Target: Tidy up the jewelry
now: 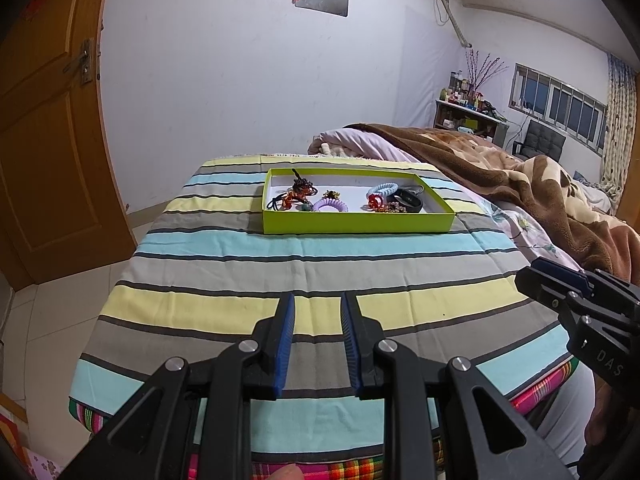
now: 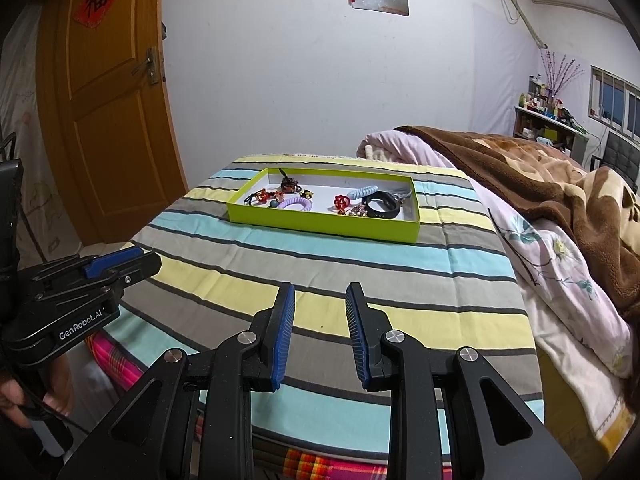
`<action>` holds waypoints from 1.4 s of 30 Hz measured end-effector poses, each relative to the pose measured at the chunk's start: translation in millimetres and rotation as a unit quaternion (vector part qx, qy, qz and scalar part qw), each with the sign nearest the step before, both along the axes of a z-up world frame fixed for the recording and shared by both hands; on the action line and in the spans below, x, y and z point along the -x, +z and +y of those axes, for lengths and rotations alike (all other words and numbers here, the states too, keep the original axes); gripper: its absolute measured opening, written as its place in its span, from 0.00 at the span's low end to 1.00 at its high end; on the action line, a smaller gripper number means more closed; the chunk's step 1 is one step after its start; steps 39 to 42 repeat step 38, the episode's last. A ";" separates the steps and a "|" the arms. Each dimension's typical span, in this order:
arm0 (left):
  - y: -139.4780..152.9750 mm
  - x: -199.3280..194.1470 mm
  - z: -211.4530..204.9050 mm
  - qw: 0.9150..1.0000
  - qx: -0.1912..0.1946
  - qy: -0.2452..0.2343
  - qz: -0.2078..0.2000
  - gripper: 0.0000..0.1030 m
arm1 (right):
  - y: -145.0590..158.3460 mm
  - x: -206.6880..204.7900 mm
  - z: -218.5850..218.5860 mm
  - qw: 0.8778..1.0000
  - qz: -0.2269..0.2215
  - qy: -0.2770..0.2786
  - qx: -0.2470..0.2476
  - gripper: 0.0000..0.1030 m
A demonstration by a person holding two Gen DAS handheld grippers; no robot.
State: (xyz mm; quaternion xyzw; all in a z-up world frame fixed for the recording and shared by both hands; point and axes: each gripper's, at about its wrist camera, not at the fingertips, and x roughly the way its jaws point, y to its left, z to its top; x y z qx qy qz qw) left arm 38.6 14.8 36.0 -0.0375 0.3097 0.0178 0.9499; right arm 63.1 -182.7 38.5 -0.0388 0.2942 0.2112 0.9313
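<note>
A lime-green shallow box [image 1: 356,226] [image 2: 320,230] lies on the striped cloth near the far edge. Inside it are a purple coil hair tie [image 1: 330,205] [image 2: 295,203], a light blue coil tie [image 1: 382,189] [image 2: 362,191], a black wristband [image 1: 406,201] [image 2: 382,207], a red ornament [image 1: 375,200] [image 2: 341,201] and a dark beaded piece with orange bits [image 1: 298,190] [image 2: 289,185]. My left gripper [image 1: 318,300] hovers open over the near stripes with nothing between its blue pads. My right gripper [image 2: 320,292] is open and empty too, well short of the box.
The striped cloth [image 1: 320,264] covers a raised surface that drops off at left to a tiled floor [image 1: 60,320]. A brown blanket [image 1: 520,184] and floral bedding [image 2: 560,264] lie heaped at right. A wooden door [image 2: 112,120] stands at the left.
</note>
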 end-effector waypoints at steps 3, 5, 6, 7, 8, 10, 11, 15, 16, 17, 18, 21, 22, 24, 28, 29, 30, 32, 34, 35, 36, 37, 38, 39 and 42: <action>-0.8 0.1 -0.6 1.000 -0.003 0.000 0.001 0.24 | 0.0 0.2 -0.2 1.000 0.000 0.001 0.000 0.26; -1.0 -0.3 -1.2 1.000 -0.004 0.000 0.002 0.24 | -0.1 0.0 -0.1 1.000 0.000 0.000 0.000 0.26; -1.2 -0.3 -2.1 1.000 -0.005 0.000 0.002 0.24 | -0.1 -0.1 -0.1 1.000 0.000 0.000 0.000 0.26; -1.3 -0.3 -2.5 1.000 -0.005 0.001 0.003 0.24 | -0.1 -0.1 -0.1 1.000 0.001 0.000 0.000 0.26; -1.4 -0.6 -2.2 1.000 -0.006 0.000 0.003 0.24 | -0.1 0.0 -0.1 1.000 0.001 0.000 0.000 0.26; -1.7 -0.7 -2.3 1.000 -0.005 0.000 0.004 0.24 | -0.1 -0.1 -0.1 1.000 0.000 0.000 0.000 0.26; -1.7 -0.5 -2.3 1.000 -0.006 0.000 0.004 0.24 | 0.0 0.1 -0.1 1.000 0.000 0.000 0.000 0.26; -2.2 -0.1 -3.6 1.000 -0.012 0.004 0.004 0.24 | -0.1 0.0 -0.1 1.000 0.000 0.001 0.000 0.26; -2.3 0.3 -4.1 1.000 -0.013 0.004 0.004 0.24 | -0.1 0.0 -0.1 1.000 0.000 0.000 0.000 0.26; -2.4 0.2 -4.6 1.000 -0.015 0.005 0.005 0.24 | -0.1 0.0 -0.1 1.000 0.000 0.000 0.000 0.26; -2.7 0.1 -4.9 1.000 -0.015 0.005 0.006 0.24 | -0.1 0.0 -0.1 1.000 0.000 0.001 0.000 0.26; -4.1 -1.3 -4.2 1.000 -0.016 0.006 0.009 0.24 | 0.0 0.1 -0.1 1.000 0.000 0.000 0.000 0.26; -4.3 -1.1 -4.2 1.000 -0.015 0.008 0.010 0.24 | -0.1 0.0 0.0 1.000 0.000 0.000 0.000 0.26; -4.7 -1.8 -3.7 1.000 -0.015 0.008 0.011 0.24 | -0.2 0.2 -0.2 1.000 0.000 0.000 0.000 0.26; -4.9 -2.1 -3.9 1.000 -0.016 0.009 0.012 0.24 | -0.1 0.1 0.0 1.000 0.000 0.000 0.000 0.26; -4.9 -2.2 -3.7 1.000 -0.016 0.009 0.011 0.24 | -0.1 0.1 0.1 1.000 0.000 0.001 0.000 0.26; -4.9 -1.9 -4.1 1.000 -0.017 0.008 0.010 0.24 | -0.2 0.1 0.1 1.000 0.000 0.001 0.000 0.26; -5.2 -2.7 -4.0 1.000 -0.016 0.008 0.010 0.24 | -0.4 0.1 0.0 1.000 0.000 0.000 0.001 0.26; -5.2 -2.5 -3.4 1.000 -0.014 0.007 0.009 0.24 | -0.4 0.2 0.1 1.000 0.000 0.000 0.001 0.26; -5.1 -2.4 -3.3 1.000 -0.015 0.007 0.007 0.24 | -0.3 0.3 -0.2 1.000 0.000 0.000 0.000 0.26; -5.1 -2.1 -3.0 1.000 -0.015 0.007 0.007 0.24 | -0.6 0.4 -0.5 1.000 -0.001 -0.001 0.000 0.26; -5.1 -2.1 -2.3 1.000 -0.012 0.006 0.007 0.24 | -0.9 0.7 -0.9 1.000 -0.001 -0.002 0.000 0.26; -5.0 -2.3 -1.7 1.000 -0.009 0.004 0.008 0.24 | -1.1 1.1 -1.3 1.000 -0.001 -0.002 0.000 0.26; -5.0 -2.3 -1.7 1.000 -0.009 0.004 0.008 0.24 | -1.1 1.1 -1.3 1.000 -0.001 -0.002 0.000 0.26; -5.0 -2.3 -1.7 1.000 -0.009 0.004 0.008 0.24 | -1.1 1.1 -1.3 1.000 -0.001 -0.002 0.000 0.26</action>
